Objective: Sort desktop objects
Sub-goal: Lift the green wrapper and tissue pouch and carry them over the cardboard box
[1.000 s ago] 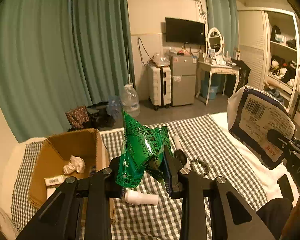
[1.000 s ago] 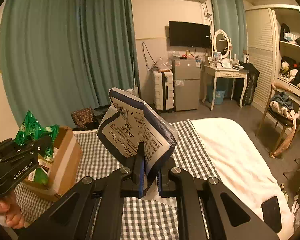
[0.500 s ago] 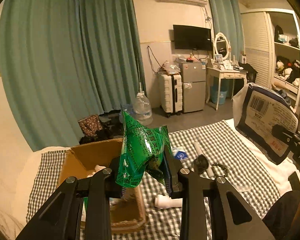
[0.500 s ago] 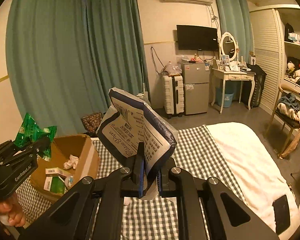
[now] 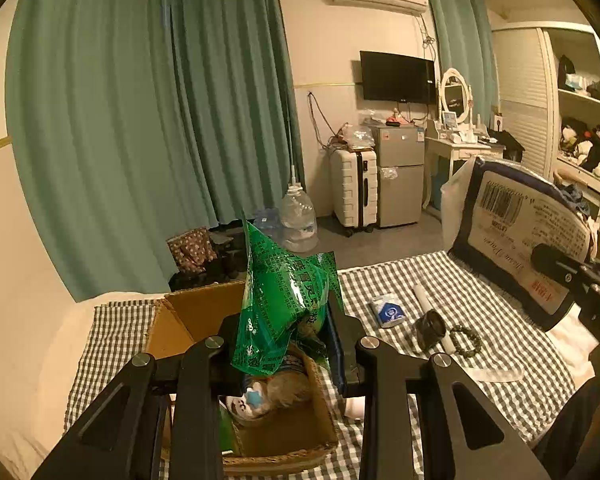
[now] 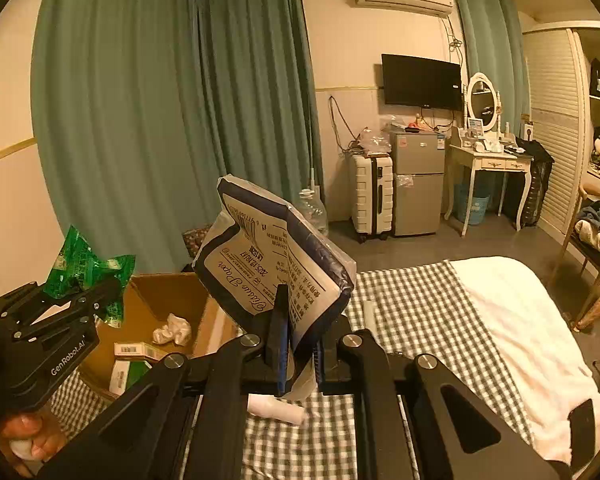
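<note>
Right gripper [image 6: 298,354] jaws clamp tissue pack [image 6: 276,264], tilted. Left gripper [image 6: 100,296] at left pinches green packet [image 6: 88,270] over open box [image 6: 172,292]. Checked bed [image 6: 411,312] below.

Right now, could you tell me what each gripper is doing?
Left gripper: shut on the green packet.
Right gripper: shut on the tissue pack.

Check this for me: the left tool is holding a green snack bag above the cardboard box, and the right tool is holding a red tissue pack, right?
Not quite. The tissue pack in the right tool is dark blue and white, not red; the right wrist view shows it clearly. The rest stands: the left tool holds the green snack bag above the cardboard box.
</note>
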